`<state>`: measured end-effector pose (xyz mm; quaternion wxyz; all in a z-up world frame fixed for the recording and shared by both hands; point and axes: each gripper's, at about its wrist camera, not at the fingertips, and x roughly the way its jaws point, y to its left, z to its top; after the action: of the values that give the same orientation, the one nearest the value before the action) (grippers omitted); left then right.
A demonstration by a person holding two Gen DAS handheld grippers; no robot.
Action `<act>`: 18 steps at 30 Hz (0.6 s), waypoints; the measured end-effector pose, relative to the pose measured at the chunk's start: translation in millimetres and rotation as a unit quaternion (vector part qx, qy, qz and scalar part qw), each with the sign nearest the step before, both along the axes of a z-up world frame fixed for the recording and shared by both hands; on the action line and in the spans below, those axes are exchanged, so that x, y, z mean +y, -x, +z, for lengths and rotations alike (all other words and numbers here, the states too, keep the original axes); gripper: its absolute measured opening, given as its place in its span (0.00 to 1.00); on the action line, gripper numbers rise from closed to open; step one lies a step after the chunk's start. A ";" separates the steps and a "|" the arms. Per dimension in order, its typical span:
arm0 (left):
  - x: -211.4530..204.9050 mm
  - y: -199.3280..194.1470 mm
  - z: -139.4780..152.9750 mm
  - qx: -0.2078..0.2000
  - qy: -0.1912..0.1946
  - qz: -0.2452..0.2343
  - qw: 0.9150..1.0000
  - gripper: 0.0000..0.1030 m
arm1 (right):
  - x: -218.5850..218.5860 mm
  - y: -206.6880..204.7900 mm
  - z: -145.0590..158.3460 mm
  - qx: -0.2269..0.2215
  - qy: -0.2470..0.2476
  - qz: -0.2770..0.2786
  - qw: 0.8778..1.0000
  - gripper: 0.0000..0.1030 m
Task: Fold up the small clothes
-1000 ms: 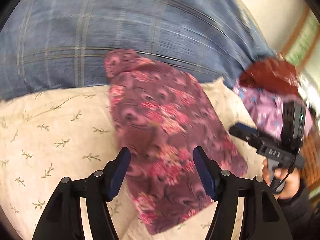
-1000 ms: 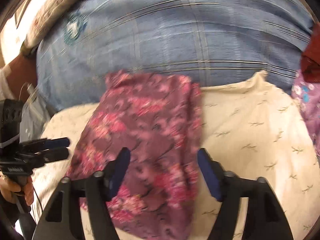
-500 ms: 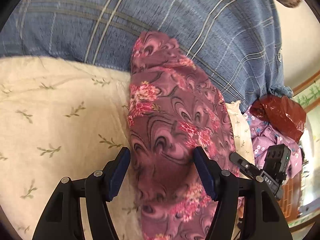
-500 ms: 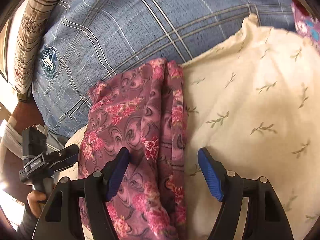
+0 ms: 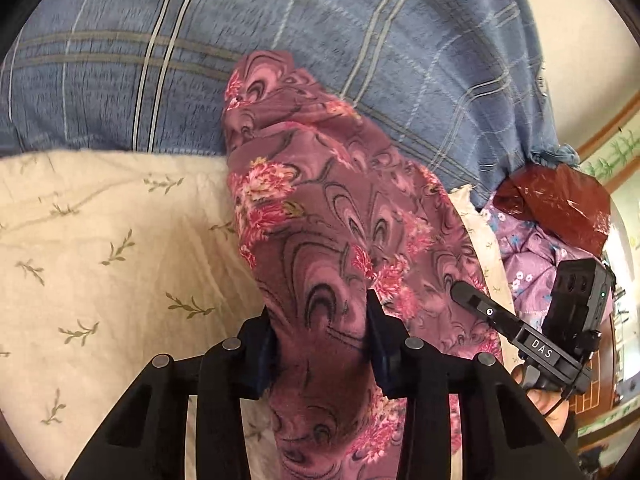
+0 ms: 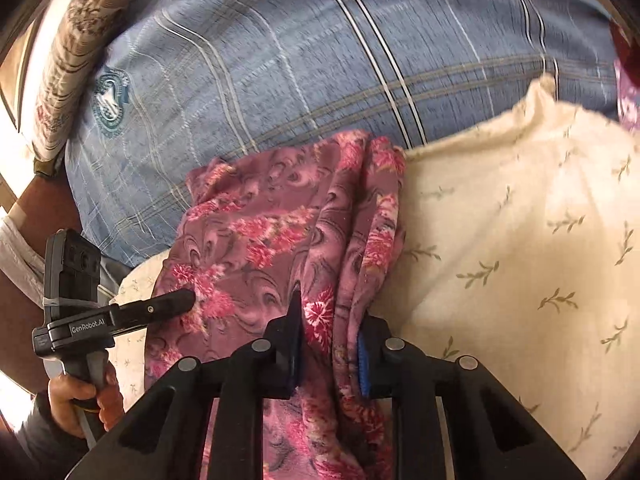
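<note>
A purple garment with pink flowers [image 5: 340, 208] lies folded in a long strip across a cream leaf-print cloth [image 5: 100, 240]. My left gripper [image 5: 320, 344] is closing its jaws on the strip's near end, and the cloth bunches up between the pads. In the right wrist view the same garment [image 6: 260, 232] shows its layered right edge. My right gripper [image 6: 330, 344] is closing on those folds, which fill its narrow gap. Each gripper shows in the other's view: the right gripper [image 5: 468, 296] lies over the garment's right side, the left gripper [image 6: 180, 302] touches its left side.
A blue plaid blanket [image 5: 280, 20] lies behind the cream cloth. At the right sit a dark red bag [image 5: 556, 196] and a lilac flowered cloth [image 5: 528, 248]. A striped pillow [image 6: 68, 40] is at the far left. A person's hand [image 6: 76, 396] holds the left gripper's handle.
Both grippers came down and in over the garment's near end. Their jaws went from wide apart to narrowed on the cloth, which now bunches between the pads.
</note>
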<state>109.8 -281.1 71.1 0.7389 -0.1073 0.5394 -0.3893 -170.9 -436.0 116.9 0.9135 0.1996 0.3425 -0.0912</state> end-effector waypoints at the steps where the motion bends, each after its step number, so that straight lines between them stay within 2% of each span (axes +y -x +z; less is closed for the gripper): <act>1: 0.2 2.5 5.8 -0.006 0.000 -0.003 1.000 0.35 | 2.7 2.8 3.7 -0.003 0.006 0.002 1.000 0.20; 9: 38.5 21.5 51.7 -0.025 0.010 0.003 1.000 0.35 | 42.4 15.5 36.9 -0.037 0.015 0.030 0.999 0.19; 18: 122.4 48.5 91.0 -0.040 0.002 0.026 0.999 0.35 | 107.0 11.7 57.8 -0.056 0.016 0.069 0.996 0.19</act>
<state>61.3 -158.7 162.0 0.7695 -0.1077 0.5056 -0.3750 -182.6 -329.0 174.6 0.9383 0.1660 0.3025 -0.0217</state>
